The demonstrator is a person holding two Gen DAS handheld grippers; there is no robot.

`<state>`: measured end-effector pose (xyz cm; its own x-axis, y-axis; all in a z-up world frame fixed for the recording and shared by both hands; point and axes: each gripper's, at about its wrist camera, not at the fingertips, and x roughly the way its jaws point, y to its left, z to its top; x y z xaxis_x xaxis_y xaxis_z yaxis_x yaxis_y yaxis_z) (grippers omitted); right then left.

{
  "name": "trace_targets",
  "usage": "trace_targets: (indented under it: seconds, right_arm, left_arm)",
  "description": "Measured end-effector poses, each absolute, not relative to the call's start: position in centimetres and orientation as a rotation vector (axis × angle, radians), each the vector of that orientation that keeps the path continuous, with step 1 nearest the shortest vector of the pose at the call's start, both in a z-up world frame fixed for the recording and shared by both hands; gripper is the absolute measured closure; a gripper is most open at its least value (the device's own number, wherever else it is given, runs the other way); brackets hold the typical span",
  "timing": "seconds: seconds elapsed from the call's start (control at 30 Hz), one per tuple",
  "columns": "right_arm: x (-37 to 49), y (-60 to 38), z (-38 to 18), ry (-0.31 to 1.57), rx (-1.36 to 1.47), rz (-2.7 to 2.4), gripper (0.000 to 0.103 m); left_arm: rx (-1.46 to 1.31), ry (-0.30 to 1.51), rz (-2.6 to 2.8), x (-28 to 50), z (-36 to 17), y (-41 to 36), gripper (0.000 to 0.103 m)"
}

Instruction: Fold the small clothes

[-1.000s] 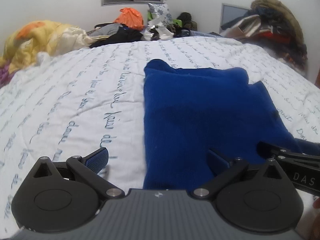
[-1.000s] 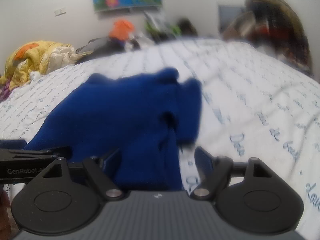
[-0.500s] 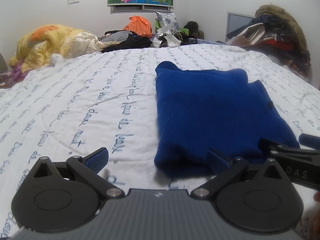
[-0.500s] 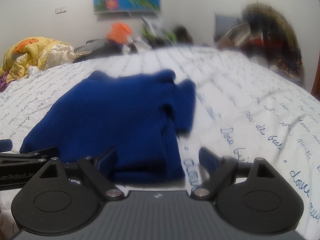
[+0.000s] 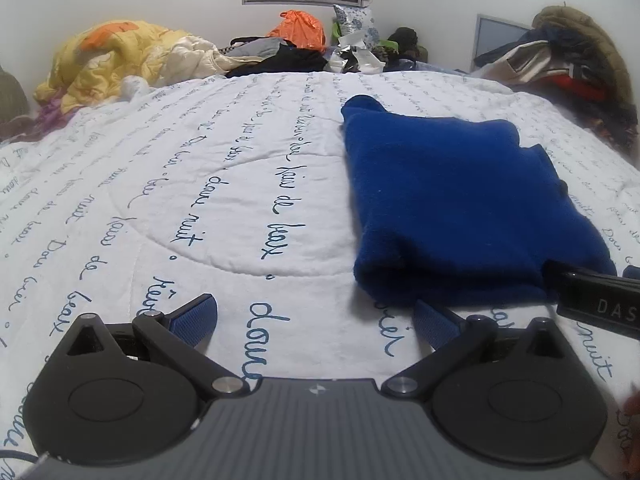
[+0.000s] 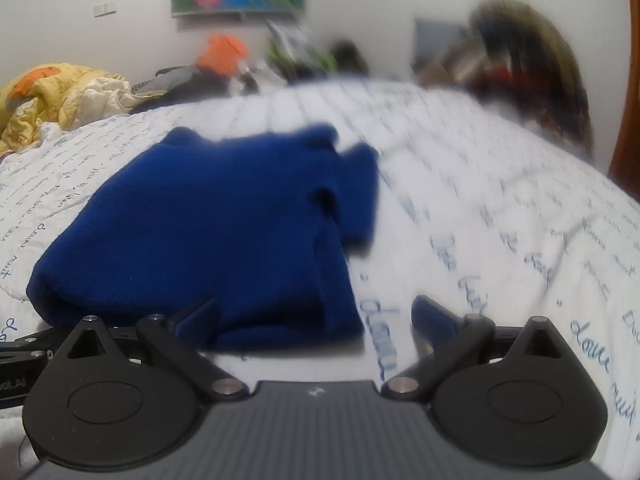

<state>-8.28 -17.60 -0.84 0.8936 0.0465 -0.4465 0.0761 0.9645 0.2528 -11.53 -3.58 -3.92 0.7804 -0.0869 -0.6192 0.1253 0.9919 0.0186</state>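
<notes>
1. We hold our left gripper (image 5: 316, 322) spread wide, empty, over the bed quilt (image 5: 224, 200).
2. Our right gripper (image 6: 314, 320) is spread too, gripping nothing.
3. The folded blue garment (image 5: 452, 204) lies on the quilt near its front edge.

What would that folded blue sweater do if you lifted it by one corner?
The blue sweater looks soft and thick, so it would probably sag and unfold. Its fuzzy knit should grip well, not slip. Pushed across the quilt, it would likely bunch up.

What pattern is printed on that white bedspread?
Rows of dark blue cursive handwriting on the white quilted bedspread, clearest in the left wrist view.
</notes>
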Motion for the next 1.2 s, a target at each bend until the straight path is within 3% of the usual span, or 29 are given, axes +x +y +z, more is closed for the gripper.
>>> trace_targets:
  seconds: [1.2]
  right_arm:
    - [-9.4,-16.7,-1.3,0.498,0.237,0.032,0.000]
  left_arm:
    - [0.052,0.666,-0.112,-11.5,-3.8,-3.6,0.000]
